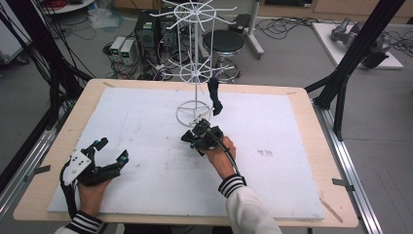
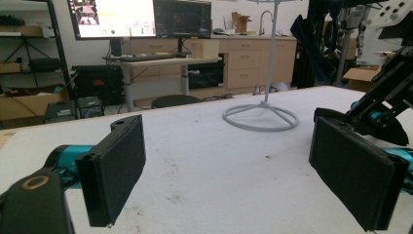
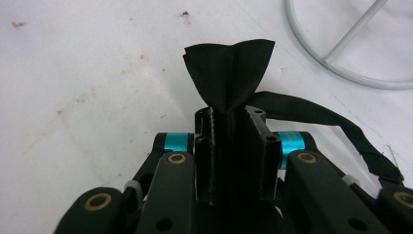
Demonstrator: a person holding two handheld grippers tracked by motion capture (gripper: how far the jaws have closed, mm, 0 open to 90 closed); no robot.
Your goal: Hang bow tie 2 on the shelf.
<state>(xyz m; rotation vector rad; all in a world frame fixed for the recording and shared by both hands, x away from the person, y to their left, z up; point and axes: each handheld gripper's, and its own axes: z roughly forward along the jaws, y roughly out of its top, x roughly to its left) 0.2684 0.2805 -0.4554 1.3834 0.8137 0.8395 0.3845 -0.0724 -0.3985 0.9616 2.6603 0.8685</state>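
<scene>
**Right claw pinches black cloth beside the wire rack**

At the left, the left claw [image 1: 108, 157] rests on the counter [image 1: 146, 126] with its jaws spread wide and nothing between them. Toward the middle, the right claw [image 1: 195, 138] is clamped tight on a black cloth [image 3: 228, 73], which bunches up out of the jaws just beside the white wire rack's [image 1: 195, 73] ring base. Another black cloth piece [image 1: 214, 100] hangs from the rack.
</scene>
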